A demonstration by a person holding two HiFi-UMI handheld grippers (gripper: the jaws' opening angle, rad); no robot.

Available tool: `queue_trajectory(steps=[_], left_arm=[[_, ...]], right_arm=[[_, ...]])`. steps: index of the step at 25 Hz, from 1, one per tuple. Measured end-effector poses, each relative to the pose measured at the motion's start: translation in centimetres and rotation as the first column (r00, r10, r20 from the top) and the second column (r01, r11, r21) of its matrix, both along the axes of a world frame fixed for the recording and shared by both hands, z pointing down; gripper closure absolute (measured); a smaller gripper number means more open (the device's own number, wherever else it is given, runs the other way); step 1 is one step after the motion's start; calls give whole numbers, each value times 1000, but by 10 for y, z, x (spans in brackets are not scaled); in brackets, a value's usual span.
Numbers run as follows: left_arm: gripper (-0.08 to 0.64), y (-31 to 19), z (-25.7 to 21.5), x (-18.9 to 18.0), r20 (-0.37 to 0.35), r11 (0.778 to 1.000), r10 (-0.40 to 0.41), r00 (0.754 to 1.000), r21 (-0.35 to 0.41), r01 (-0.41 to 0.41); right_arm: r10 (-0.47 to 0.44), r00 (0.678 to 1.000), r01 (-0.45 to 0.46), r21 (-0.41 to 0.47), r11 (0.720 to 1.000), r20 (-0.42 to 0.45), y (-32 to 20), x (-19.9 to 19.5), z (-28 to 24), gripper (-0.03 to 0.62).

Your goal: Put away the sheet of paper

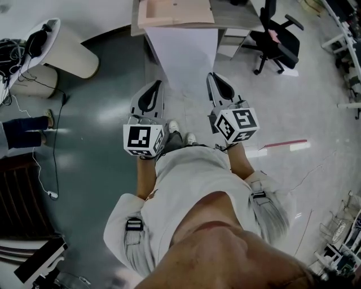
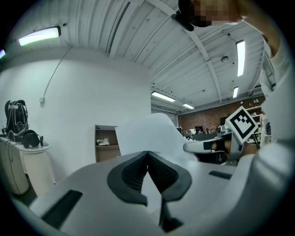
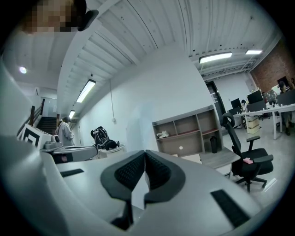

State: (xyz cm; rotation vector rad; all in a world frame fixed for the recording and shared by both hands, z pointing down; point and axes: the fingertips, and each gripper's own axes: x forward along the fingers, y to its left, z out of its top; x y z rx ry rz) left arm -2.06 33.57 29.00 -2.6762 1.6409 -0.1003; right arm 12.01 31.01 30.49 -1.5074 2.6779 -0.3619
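Observation:
A white sheet of paper (image 1: 183, 56) hangs between my two grippers in the head view, held off the floor in front of the person. My left gripper (image 1: 156, 84) is shut on its left edge and my right gripper (image 1: 213, 76) on its right edge. In the left gripper view the paper (image 2: 147, 131) rises curved beyond the closed left gripper (image 2: 147, 154), and the right gripper (image 2: 203, 146) shows at the sheet's far side. In the right gripper view the right gripper (image 3: 145, 154) has its pads together; the sheet there is edge-on and hard to make out.
A wooden shelf unit (image 1: 175, 11) stands straight ahead, seen also as an open shelf unit (image 3: 189, 131). A black office chair (image 1: 276, 39) is to its right. A white round stand with headphones (image 1: 62, 45) and floor cables (image 1: 45, 169) lie left. Another person (image 3: 64, 131) stands far off.

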Motion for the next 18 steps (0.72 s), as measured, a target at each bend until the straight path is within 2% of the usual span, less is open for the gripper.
queue_trajectory(steps=[18], left_arm=[[540,-96,5,-37,-10,999,38,999,-8,-38]], right_arm=[[44,999,-45,-20,999,-19,-87,-34,6,572]])
